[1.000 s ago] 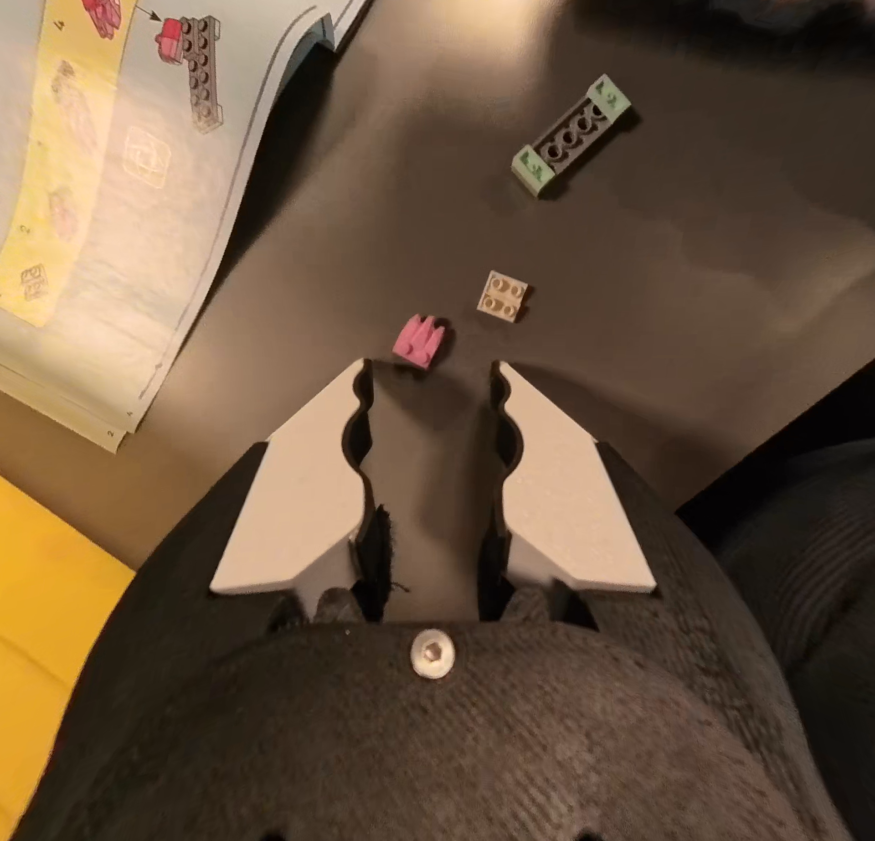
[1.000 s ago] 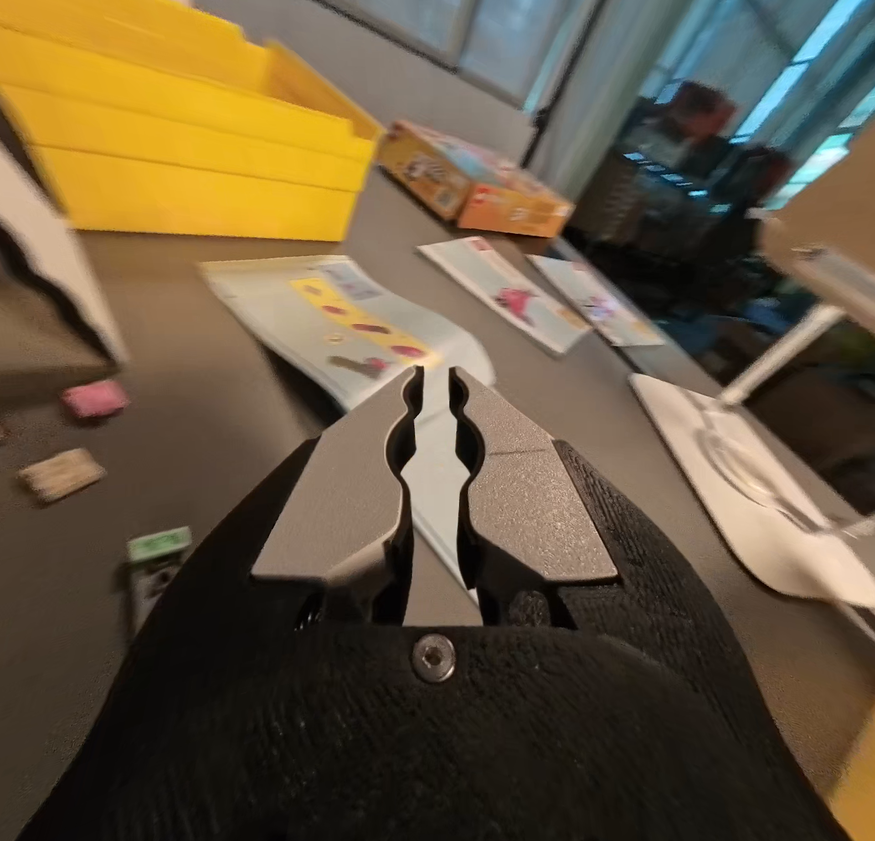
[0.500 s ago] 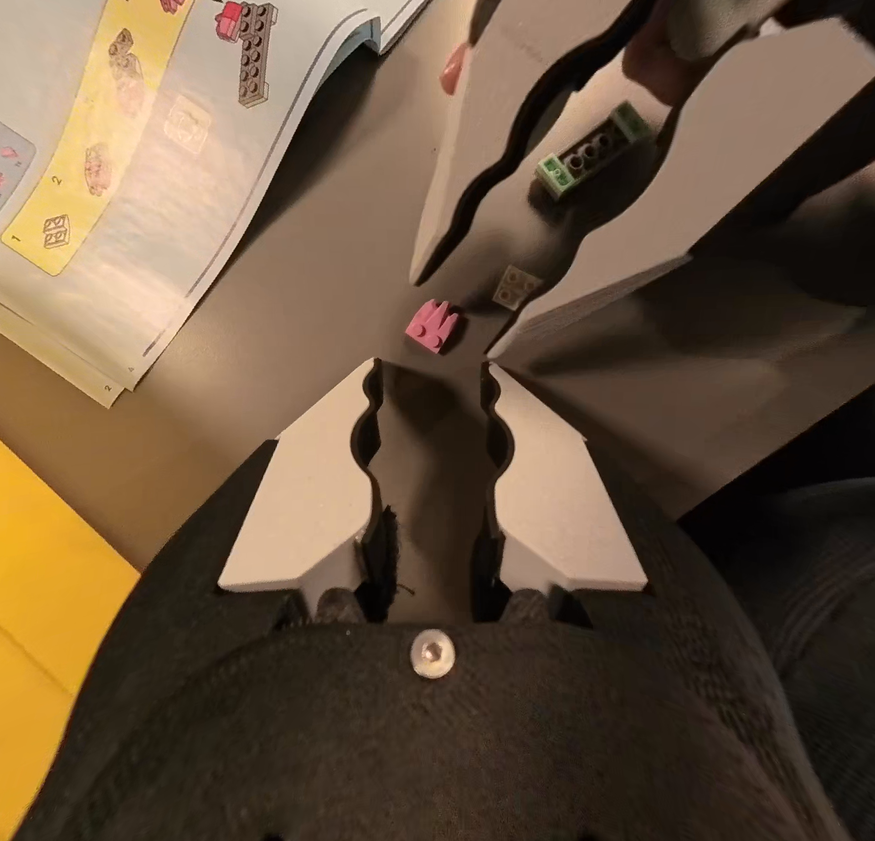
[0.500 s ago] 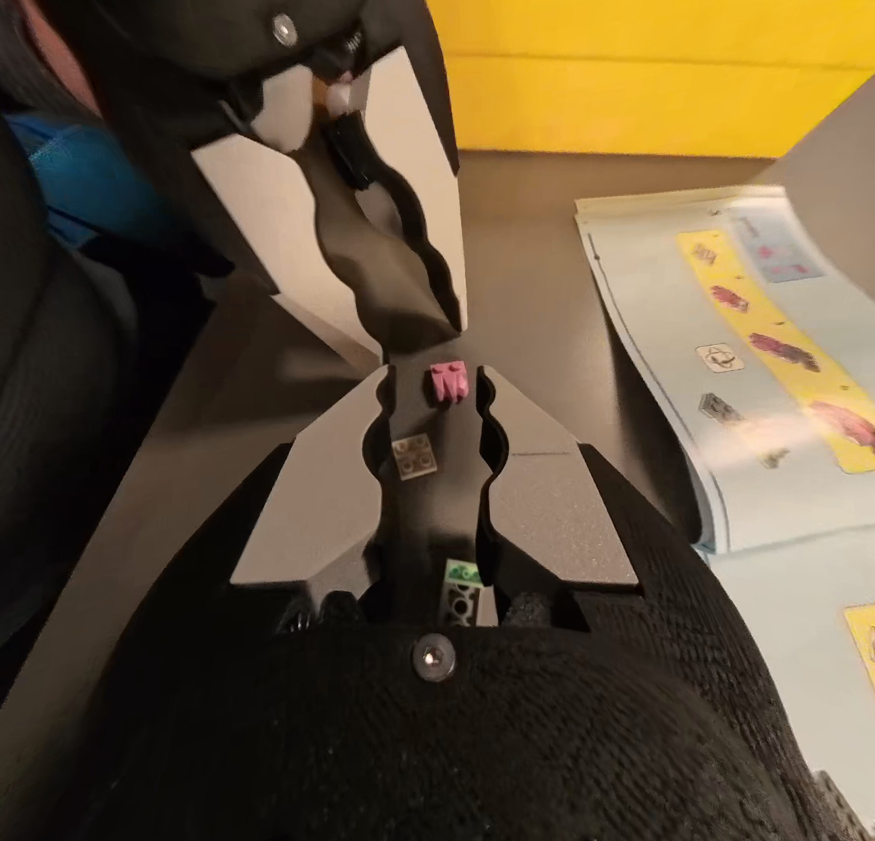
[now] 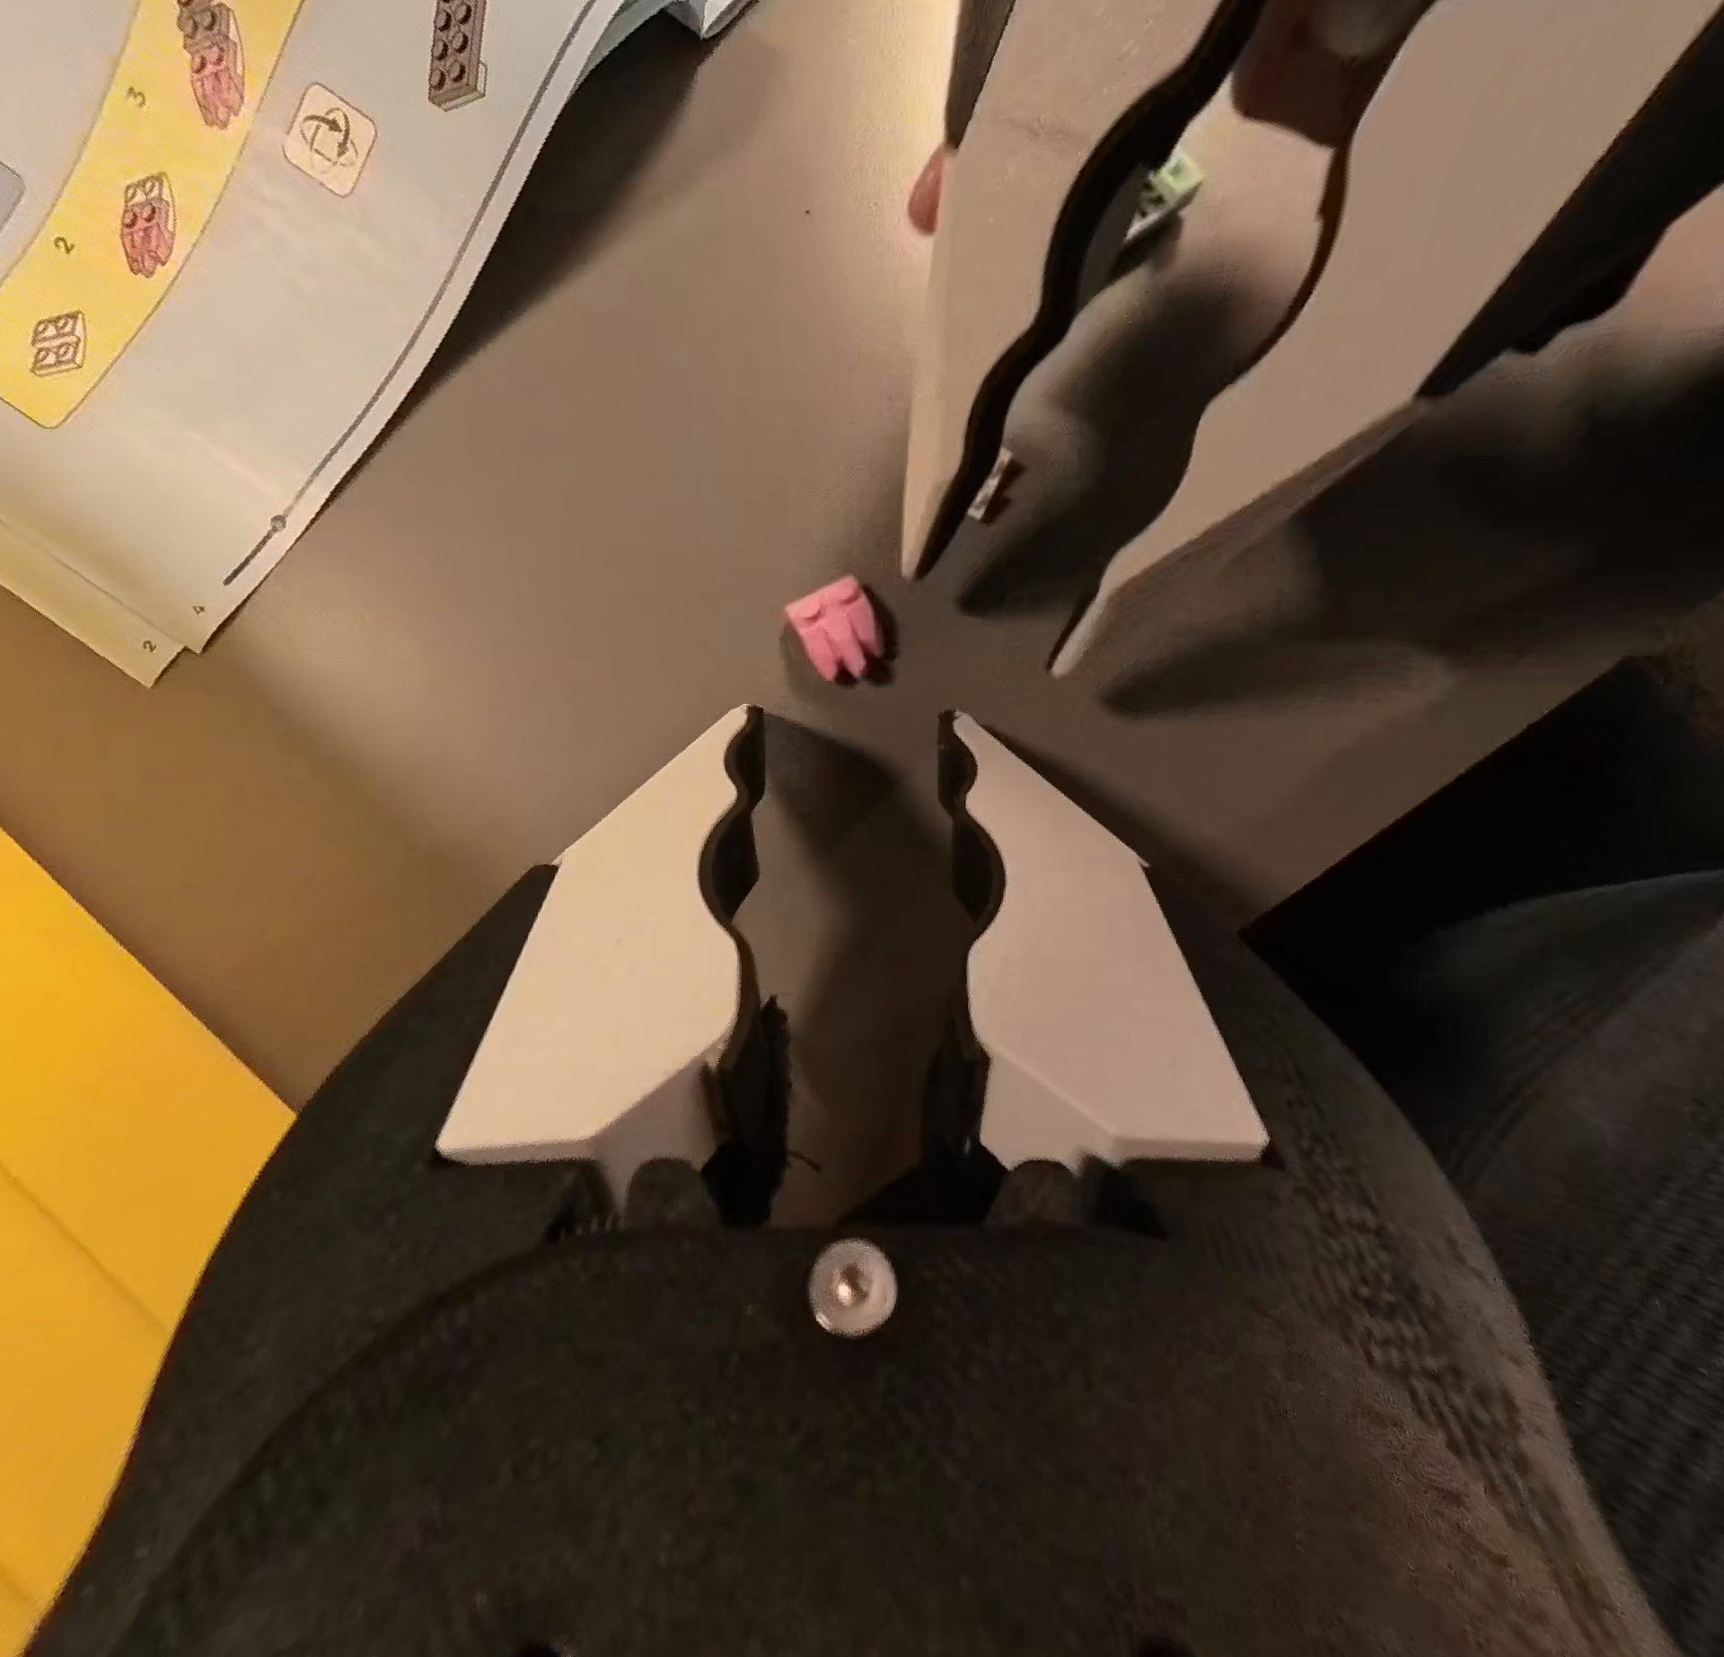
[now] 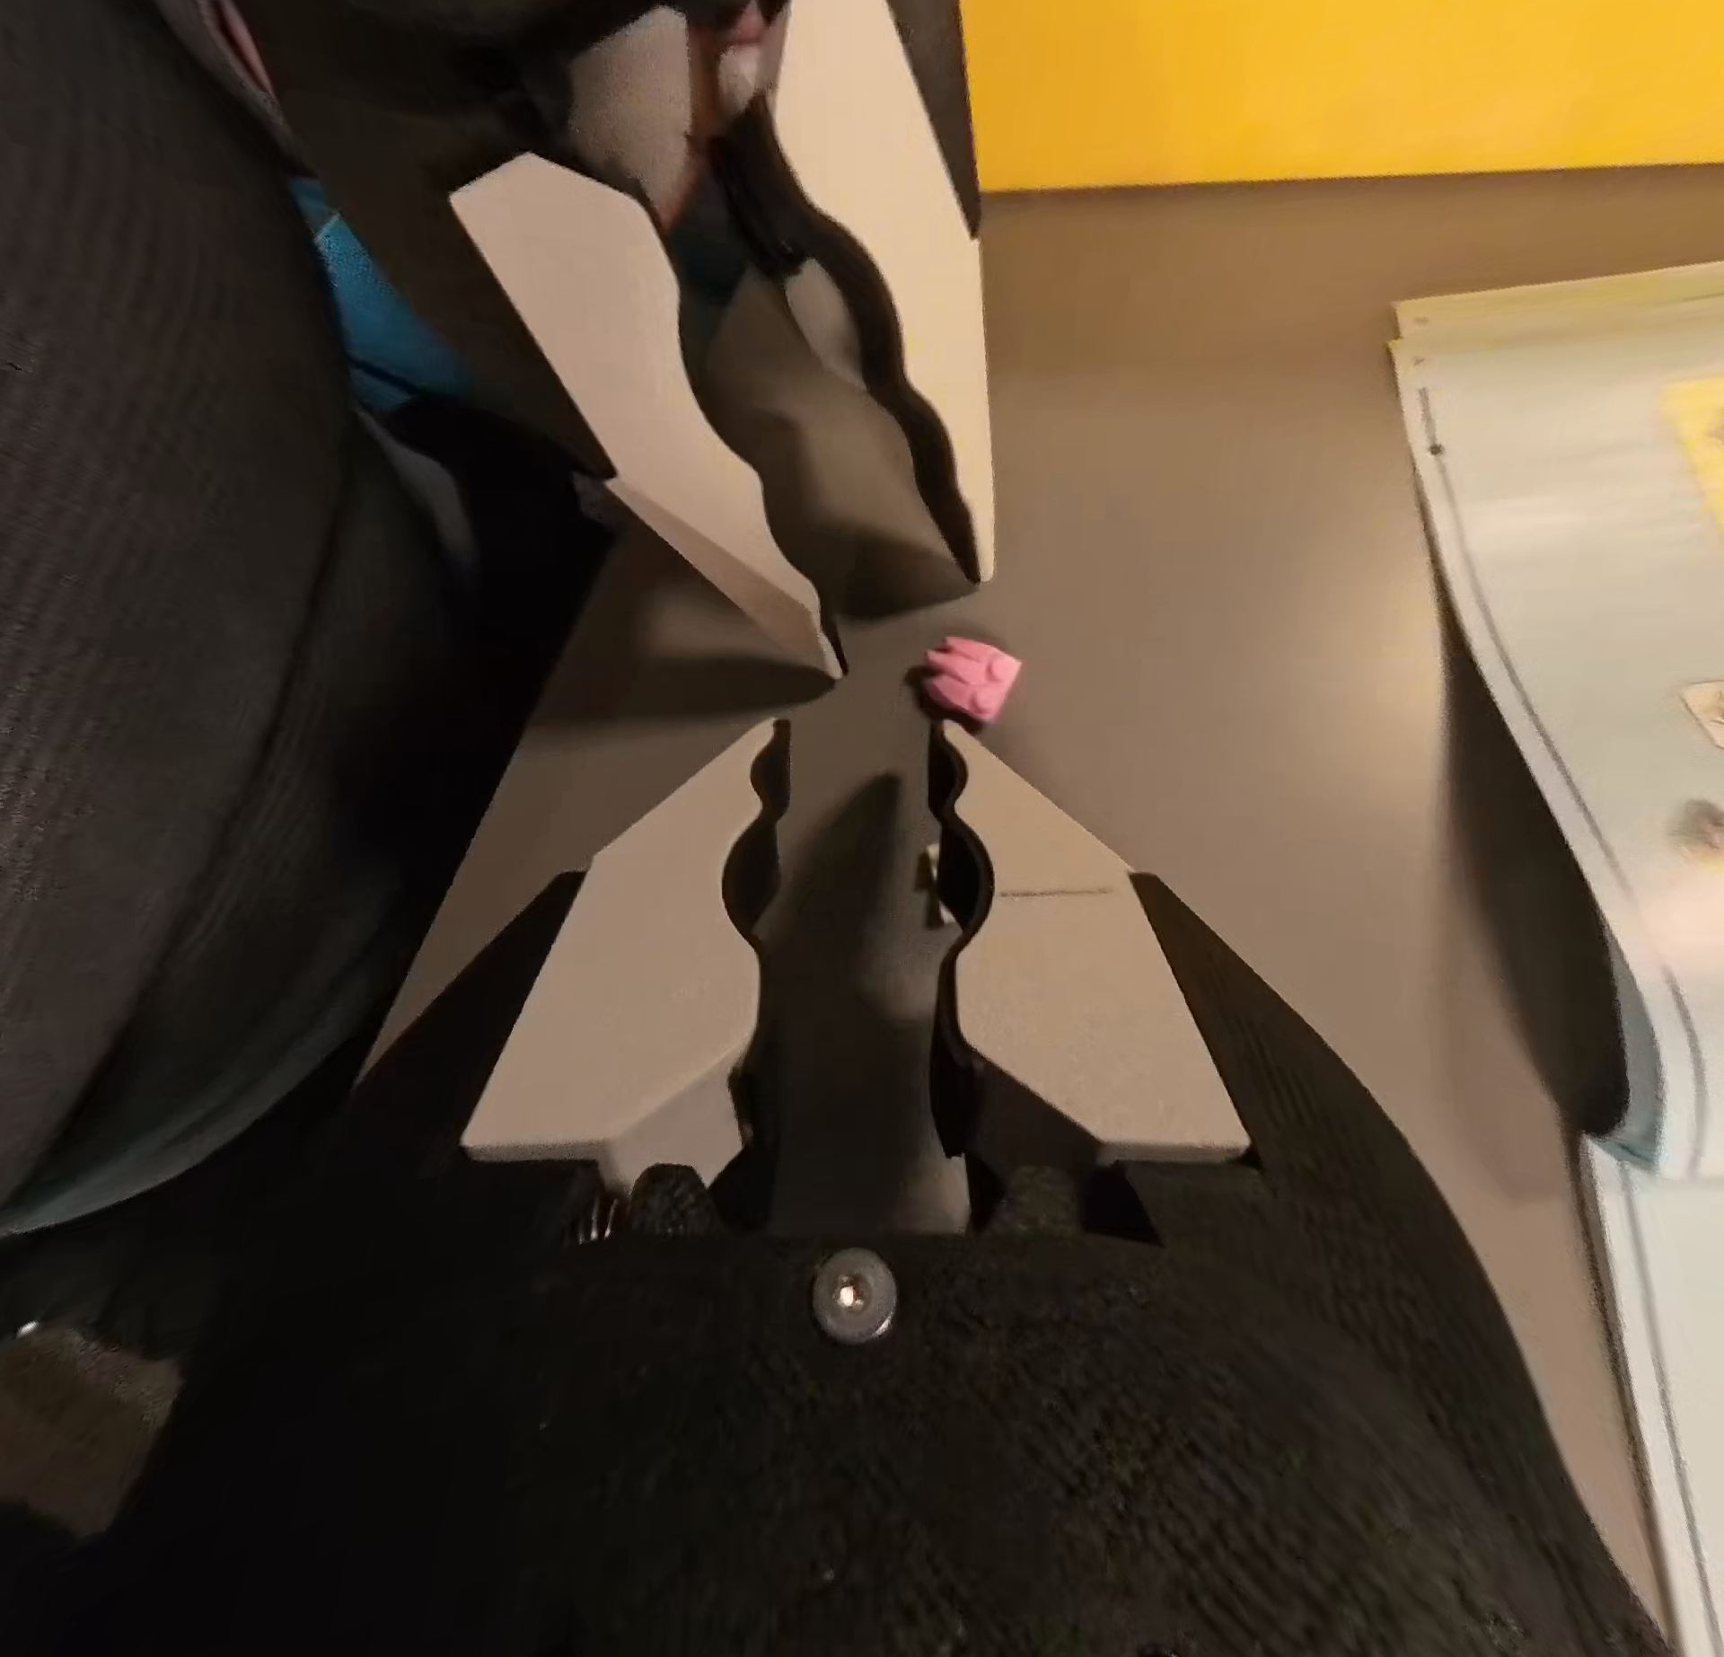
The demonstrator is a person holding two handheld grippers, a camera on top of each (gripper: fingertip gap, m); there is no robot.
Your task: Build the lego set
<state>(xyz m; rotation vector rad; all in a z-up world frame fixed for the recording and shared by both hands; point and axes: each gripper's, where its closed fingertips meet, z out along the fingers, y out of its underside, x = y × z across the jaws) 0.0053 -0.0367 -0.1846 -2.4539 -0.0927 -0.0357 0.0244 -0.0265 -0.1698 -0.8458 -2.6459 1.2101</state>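
A small pink brick lies on the dark table, just ahead of my left gripper. The left gripper is open and empty. My right gripper is also open and empty, tip to tip with the left one. The pink brick lies just beyond the right gripper's right fingertip. A small tan plate lies on the table between the right gripper's fingers, half hidden by the right one; it also shows in the left wrist view. A grey brick with green ends lies farther back.
An open instruction booklet lies left of the bricks; it also shows in the right wrist view. A yellow bin stands behind, with its corner in the left wrist view. A person's dark clothing borders the table edge. Left and right tips are no more than a few centimetres apart.
My right gripper swung down over the bricks and opened, then slid forward so the tan plate lies deeper between its fingers. My left jaws narrowed a little. The pink brick has turned on the table.
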